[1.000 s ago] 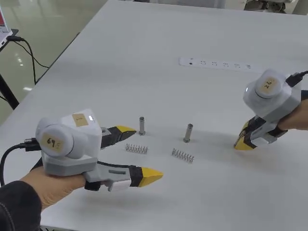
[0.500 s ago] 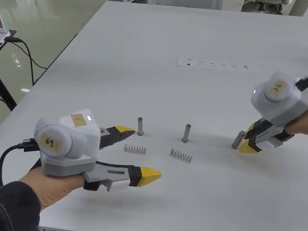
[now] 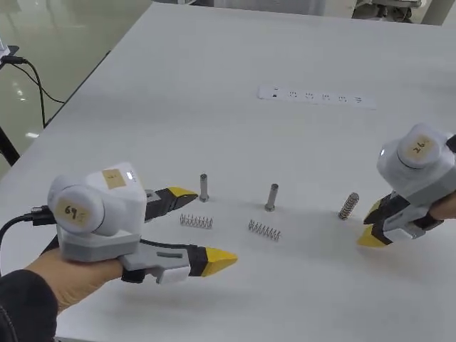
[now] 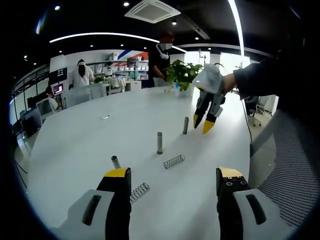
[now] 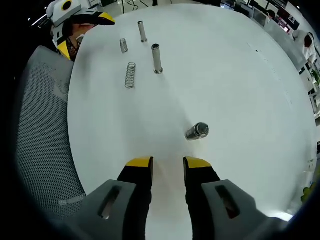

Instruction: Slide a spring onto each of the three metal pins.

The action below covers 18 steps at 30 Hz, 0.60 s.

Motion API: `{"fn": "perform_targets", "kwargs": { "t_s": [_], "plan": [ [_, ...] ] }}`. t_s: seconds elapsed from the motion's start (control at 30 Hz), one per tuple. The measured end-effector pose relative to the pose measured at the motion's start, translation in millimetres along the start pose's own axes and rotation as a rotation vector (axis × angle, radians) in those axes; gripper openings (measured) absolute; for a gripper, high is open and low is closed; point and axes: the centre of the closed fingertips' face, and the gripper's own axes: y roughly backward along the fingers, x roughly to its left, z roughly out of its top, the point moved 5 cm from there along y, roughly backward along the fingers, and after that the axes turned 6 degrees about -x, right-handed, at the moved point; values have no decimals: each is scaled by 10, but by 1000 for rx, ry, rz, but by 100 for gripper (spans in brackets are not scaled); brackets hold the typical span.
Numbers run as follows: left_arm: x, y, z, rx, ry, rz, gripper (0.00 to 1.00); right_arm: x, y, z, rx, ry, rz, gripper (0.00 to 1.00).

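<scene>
Three metal pins stand in a row on the white table. The left pin and middle pin are bare. The right pin wears a spring. Two loose springs lie flat, one in front of the left pin, the other in front of the middle pin. My left gripper is open, with the left spring lying between its jaws. My right gripper is open with a narrow gap and empty, just right of the sprung pin and apart from it.
A white power strip lies farther back on the table. The table's left edge runs diagonally, with a black cable hanging beyond it. A grey mesh chair stands by the near edge. People stand in the background.
The right gripper let go of the spring, which now stands on the right pin, and drew back to the right. The left gripper stayed put.
</scene>
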Motion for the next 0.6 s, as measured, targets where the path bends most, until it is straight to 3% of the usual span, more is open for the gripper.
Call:
{"fn": "perform_targets", "kwargs": {
  "t_s": [0.33,0.6],
  "plan": [
    [-3,3,5,-1,0,-3,68,296,-119,172,-24,28,53,26],
    [-2,6,5,-1,-1,-6,67,380,-186,343,-46,55,81,25]
  ]
}}
